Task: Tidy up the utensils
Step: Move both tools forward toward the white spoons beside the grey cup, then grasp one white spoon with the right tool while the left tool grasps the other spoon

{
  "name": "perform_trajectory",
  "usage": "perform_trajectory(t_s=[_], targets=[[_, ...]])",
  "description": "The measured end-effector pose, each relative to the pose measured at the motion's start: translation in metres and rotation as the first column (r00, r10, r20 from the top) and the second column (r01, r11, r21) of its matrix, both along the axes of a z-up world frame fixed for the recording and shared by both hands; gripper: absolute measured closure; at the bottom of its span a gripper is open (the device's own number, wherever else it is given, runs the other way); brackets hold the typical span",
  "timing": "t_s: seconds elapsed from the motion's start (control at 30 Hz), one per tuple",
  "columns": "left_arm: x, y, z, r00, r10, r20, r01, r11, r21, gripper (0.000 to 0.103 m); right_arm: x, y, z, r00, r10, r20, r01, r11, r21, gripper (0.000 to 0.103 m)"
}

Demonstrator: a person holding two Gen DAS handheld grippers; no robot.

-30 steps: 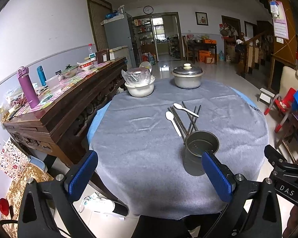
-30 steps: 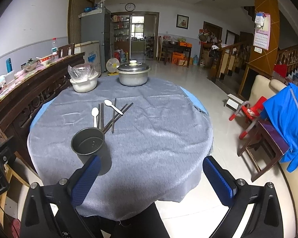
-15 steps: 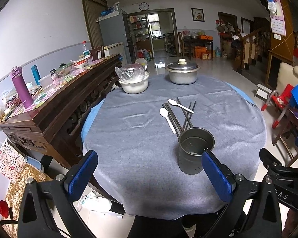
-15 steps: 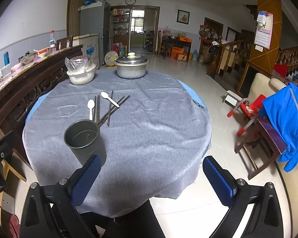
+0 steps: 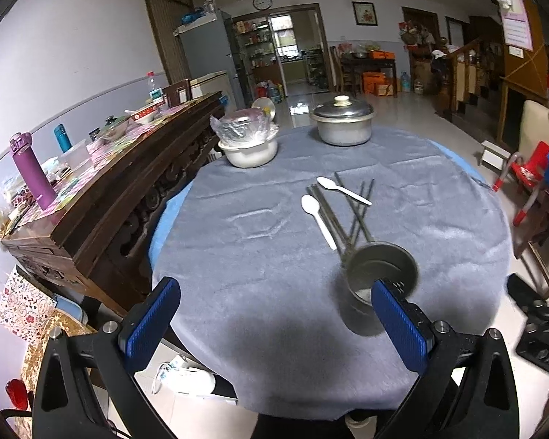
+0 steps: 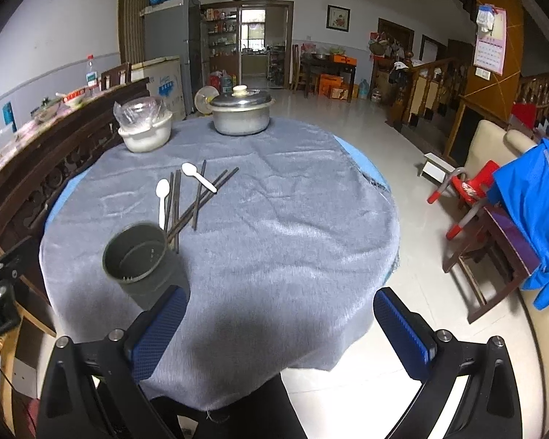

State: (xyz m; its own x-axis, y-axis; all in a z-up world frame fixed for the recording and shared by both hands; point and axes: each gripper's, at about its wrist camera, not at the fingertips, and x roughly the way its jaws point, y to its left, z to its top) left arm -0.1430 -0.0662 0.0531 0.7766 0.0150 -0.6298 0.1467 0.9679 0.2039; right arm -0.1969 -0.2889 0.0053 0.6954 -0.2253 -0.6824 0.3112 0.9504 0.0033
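Observation:
On the round table's grey cloth (image 5: 260,256) lie two white plastic spoons (image 5: 317,219) (image 6: 162,199) and several dark chopsticks (image 5: 351,216) (image 6: 197,197) in a loose pile. Just in front of them stands a dark empty metal cup (image 5: 377,278) (image 6: 139,256). My left gripper (image 5: 274,322) is open above the table's near edge, its right finger (image 5: 399,322) overlapping the cup. My right gripper (image 6: 282,333) is open too, with the cup just beyond its left finger (image 6: 157,329). Neither holds anything.
A lidded steel pot (image 5: 342,122) and a white bowl under plastic wrap (image 5: 247,142) stand at the table's far side. A cluttered dark wooden sideboard (image 5: 102,197) runs along the left. Chairs with a blue jacket (image 6: 534,212) stand on the right.
Both grippers have moved forward over the table's near edge, so the cup and utensils look closer. Both stayed open; nothing on the table moved.

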Motion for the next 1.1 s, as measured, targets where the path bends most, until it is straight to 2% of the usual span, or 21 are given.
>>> perform_trajectory(t_s=[0.2, 0.37, 0.9, 1.0, 1.1], targets=[[0.029, 0.016, 0.004, 0.998, 0.056, 0.010, -0.056, 0.998, -0.011, 0.000, 0.028, -0.011, 0.008, 1.000, -0.006, -0.005, 0.006, 1.000, -0.007, 0.000], [0.054, 0.028, 0.001, 0.996, 0.085, -0.015, -0.085, 0.996, -0.023, 0.000, 0.061, -0.009, 0.015, 1.000, 0.010, -0.013, -0.010, 1.000, -0.002, 0.000], [0.101, 0.032, -0.001, 0.994, 0.095, -0.059, -0.098, 0.994, -0.051, 0.000, 0.124, 0.003, 0.028, 0.997, 0.066, -0.036, -0.066, 0.998, -0.008, 0.000], [0.113, 0.032, -0.003, 0.993, 0.091, -0.072, -0.095, 0.994, -0.055, 0.000, 0.143, 0.000, 0.029, 0.992, 0.123, -0.027, -0.123, 0.992, 0.004, 0.000], [0.131, 0.037, -0.008, 0.991, 0.097, -0.096, -0.104, 0.992, -0.070, 0.000, 0.174, -0.008, 0.026, 0.976, 0.214, -0.029, -0.211, 0.974, 0.079, 0.001]])
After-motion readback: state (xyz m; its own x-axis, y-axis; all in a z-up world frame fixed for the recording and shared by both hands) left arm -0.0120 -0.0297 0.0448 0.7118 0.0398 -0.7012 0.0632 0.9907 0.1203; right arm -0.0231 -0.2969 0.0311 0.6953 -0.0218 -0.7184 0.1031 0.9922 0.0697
